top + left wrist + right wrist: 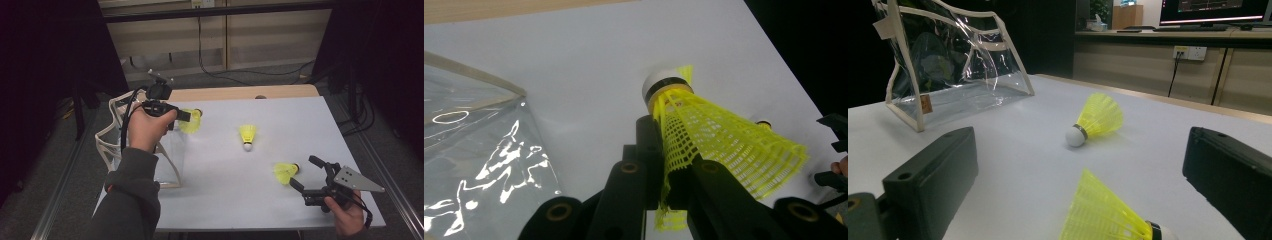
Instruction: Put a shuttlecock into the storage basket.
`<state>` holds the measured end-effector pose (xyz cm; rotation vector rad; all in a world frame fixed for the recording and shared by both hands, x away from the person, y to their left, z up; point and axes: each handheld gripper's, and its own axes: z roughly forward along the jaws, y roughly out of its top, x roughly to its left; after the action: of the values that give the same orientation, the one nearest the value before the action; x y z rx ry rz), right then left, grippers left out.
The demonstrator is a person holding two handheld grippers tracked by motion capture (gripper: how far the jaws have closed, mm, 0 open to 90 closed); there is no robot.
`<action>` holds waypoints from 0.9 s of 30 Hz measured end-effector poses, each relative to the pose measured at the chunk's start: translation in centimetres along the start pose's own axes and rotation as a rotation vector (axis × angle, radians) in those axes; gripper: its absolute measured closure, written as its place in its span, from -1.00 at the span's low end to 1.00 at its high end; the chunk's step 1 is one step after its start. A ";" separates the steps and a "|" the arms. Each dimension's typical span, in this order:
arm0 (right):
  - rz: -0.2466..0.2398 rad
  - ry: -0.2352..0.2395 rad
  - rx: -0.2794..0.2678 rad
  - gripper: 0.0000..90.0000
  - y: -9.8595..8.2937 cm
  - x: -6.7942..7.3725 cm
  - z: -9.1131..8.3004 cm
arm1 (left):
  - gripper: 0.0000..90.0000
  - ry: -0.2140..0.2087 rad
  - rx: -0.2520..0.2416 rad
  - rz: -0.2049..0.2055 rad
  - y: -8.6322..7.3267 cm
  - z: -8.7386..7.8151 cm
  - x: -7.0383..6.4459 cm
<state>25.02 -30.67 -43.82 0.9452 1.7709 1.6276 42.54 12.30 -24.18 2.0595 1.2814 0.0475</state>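
My left gripper (185, 116) is raised at the table's left, shut on the mesh skirt of a yellow shuttlecock (192, 121), next to a clear bag with cream trim (167, 155). The left gripper view has the jaws (669, 167) pinching that shuttlecock (714, 135), its white cork pointing away, and the bag (474, 150) below left. A second shuttlecock (247, 135) lies mid-table. A third (285, 172) lies just ahead of my right gripper (304, 173), which is open. In the right gripper view that gripper (1080, 150) has the third shuttlecock (1108, 217) low between its jaws.
The white tabletop (280, 115) has a wooden strip (240, 93) along its far edge. The bag (948, 65) stands upright with its mouth open, left of the second shuttlecock (1096, 118). Cables run over the floor behind the table.
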 end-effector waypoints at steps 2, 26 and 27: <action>-0.001 0.000 0.001 -0.98 0.0 0.0 0.0 | 0.96 0.005 0.000 0.000 0.1 -0.2 0.1; 0.000 -0.003 0.001 -0.98 0.0 -0.1 0.0 | 0.96 0.062 -0.015 -0.025 0.8 -2.2 1.9; 0.000 -0.004 0.002 -0.98 0.0 -0.1 0.0 | 0.96 0.065 -0.013 -0.025 0.8 -2.3 1.9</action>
<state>25.03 -30.76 -43.80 0.9484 1.7700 1.6239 43.30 14.83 -22.61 2.0450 1.3429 0.1124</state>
